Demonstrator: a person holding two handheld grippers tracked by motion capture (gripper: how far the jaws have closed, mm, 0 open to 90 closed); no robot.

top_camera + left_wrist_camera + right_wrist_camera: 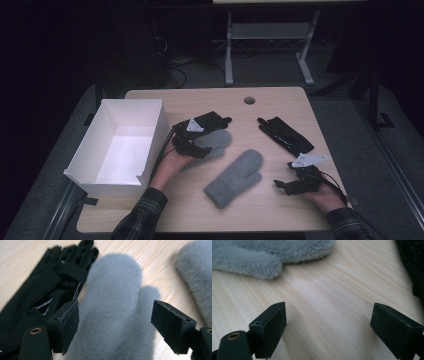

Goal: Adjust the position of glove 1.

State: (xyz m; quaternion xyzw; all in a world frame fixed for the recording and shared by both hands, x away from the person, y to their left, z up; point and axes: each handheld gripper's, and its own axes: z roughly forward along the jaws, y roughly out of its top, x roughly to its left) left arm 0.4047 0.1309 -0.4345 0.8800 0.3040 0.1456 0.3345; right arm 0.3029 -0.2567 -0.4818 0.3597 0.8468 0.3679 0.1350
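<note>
Two fluffy grey mittens and two black gloves lie on the wooden table (280, 105). My left gripper (197, 150) (115, 322) straddles the far grey mitten (218, 139) (112, 290); its jaws stand wide on either side of the cuff end, and the fur is not visibly squeezed. One black glove (212, 120) (42, 295) lies just beside that mitten. The second grey mitten (235, 177) (197, 272) (269, 255) rests mid-table. My right gripper (282, 186) (328, 325) hovers open over bare wood to the right of that mitten. The other black glove (286, 135) (412, 260) lies beyond it.
An open white box (120, 145) stands at the table's left edge, close to my left hand. A round cable hole (249, 100) sits near the far edge. Another table's legs stand on the floor beyond.
</note>
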